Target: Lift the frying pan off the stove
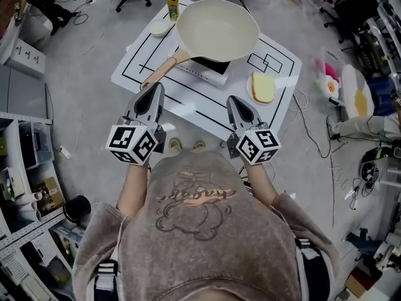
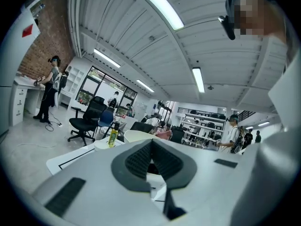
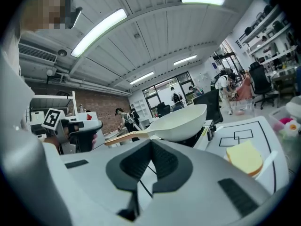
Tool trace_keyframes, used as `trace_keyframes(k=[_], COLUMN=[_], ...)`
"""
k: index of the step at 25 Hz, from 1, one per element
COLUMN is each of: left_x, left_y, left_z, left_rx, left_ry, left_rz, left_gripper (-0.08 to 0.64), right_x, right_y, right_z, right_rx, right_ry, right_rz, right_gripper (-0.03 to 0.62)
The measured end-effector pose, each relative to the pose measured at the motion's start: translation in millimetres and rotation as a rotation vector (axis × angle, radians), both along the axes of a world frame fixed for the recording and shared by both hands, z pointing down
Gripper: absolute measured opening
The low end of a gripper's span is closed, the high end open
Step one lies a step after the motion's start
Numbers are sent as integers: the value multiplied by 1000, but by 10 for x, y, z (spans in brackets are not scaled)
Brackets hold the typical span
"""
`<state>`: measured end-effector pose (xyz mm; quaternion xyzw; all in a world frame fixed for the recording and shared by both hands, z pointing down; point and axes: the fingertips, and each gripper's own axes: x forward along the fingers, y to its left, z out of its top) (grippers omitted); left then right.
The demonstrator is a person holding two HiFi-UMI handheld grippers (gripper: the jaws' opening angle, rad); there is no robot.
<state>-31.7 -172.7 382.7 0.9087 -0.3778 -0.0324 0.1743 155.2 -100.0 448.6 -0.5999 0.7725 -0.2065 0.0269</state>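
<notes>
A cream frying pan sits on a white stove at the far side of a white table. Its wooden handle points toward the near left. My left gripper hovers just short of the handle's end, jaws shut and empty. My right gripper is over the table's near edge, also shut with nothing in it. In the right gripper view the pan and its handle lie beyond the closed jaws. In the left gripper view, only the pan's rim shows past the shut jaws.
A yellow bottle and a small white dish stand at the table's far left. A yellow slice on a white plate lies right of the stove. Office chairs, cables and shelves ring the table.
</notes>
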Motion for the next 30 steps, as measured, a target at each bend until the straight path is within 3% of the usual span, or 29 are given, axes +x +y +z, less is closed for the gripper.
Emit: trace_keyframes(k=[13, 22, 30], left_x=[80, 191, 393], left_y=[-334, -534, -773], left_z=[-131, -114, 16], left_rx=[39, 9, -41], left_ry=[-6, -98, -255], left_rz=[66, 181, 301], left_gripper=[30, 278, 391], right_x=[-64, -109, -87], right_y=[-234, -351, -424], right_z=[-24, 21, 103], right_rx=[14, 4, -6], right_ry=[-15, -15, -21], right_rz=[65, 65, 71], right_gripper=[-9, -9, -9])
